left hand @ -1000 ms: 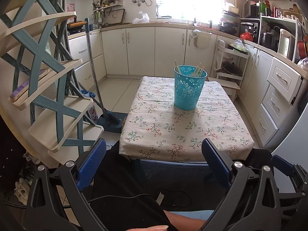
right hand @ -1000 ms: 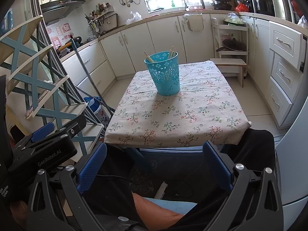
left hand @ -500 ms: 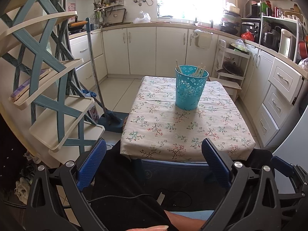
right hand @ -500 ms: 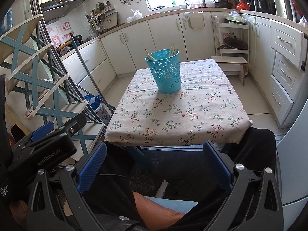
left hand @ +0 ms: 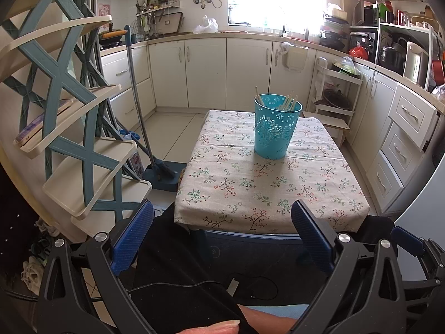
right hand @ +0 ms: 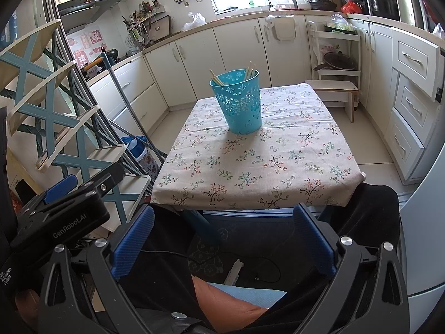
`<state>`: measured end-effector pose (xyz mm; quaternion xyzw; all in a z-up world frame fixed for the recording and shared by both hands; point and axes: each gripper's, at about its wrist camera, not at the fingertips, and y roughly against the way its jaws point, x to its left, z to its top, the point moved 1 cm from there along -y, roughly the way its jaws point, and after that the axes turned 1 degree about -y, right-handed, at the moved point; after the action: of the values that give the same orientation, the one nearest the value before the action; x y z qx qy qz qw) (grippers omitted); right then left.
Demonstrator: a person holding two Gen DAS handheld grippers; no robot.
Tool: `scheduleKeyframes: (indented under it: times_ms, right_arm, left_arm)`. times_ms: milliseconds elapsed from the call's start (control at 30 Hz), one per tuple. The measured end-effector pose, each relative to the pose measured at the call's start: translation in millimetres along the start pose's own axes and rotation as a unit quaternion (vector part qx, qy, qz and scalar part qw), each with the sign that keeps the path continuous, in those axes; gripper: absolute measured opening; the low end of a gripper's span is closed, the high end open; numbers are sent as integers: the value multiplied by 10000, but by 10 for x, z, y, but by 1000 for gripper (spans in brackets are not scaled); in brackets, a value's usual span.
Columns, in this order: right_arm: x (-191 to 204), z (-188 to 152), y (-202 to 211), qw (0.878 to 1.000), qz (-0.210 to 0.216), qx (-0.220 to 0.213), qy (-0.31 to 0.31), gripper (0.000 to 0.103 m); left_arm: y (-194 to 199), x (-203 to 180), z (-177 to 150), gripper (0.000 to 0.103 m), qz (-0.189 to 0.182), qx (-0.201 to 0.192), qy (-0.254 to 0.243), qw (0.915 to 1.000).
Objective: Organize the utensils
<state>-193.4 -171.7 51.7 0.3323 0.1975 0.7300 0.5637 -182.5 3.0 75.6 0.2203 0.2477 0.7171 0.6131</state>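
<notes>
From the left wrist view, the left gripper (left hand: pixel 222 222) hangs low over the person's lap, short of the near edge of the tabletop (left hand: pixel 267 194). Its blue fingers (left hand: pixel 133 236) stand wide apart with nothing between them. A teal bin (left hand: pixel 276 128) sits upright on the far half of the flowered cloth, well away from the gripper, with a few chopsticks (left hand: pixel 289 101) leaning against its rim. They look already gathered there, so the cloth around it lies bare. A shelf rack (left hand: pixel 69 111) stands to the left, with a mop (left hand: pixel 141 111) propped just beyond it.

From the right wrist view, the right gripper (right hand: pixel 222 222) is held just as low and just as far back, its fingers (right hand: pixel 314 239) spread and holding nothing. The left gripper's body shows at the near left. The bin (right hand: pixel 240 103) stands on the tabletop (right hand: pixel 264 167) toward the far left, and the chopsticks (right hand: pixel 249 71) poke up at its rim. Both tools seem parked at rest, either waiting to start or finished.
</notes>
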Motion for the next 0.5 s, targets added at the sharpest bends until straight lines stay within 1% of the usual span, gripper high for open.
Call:
scheduleKeyframes:
  times_ms: [500]
  right_arm:
    - [-1,1,-2,10000,4,3,-2,96]
  left_arm:
    - [0,-1,3,95,6,-1,-2,10000]
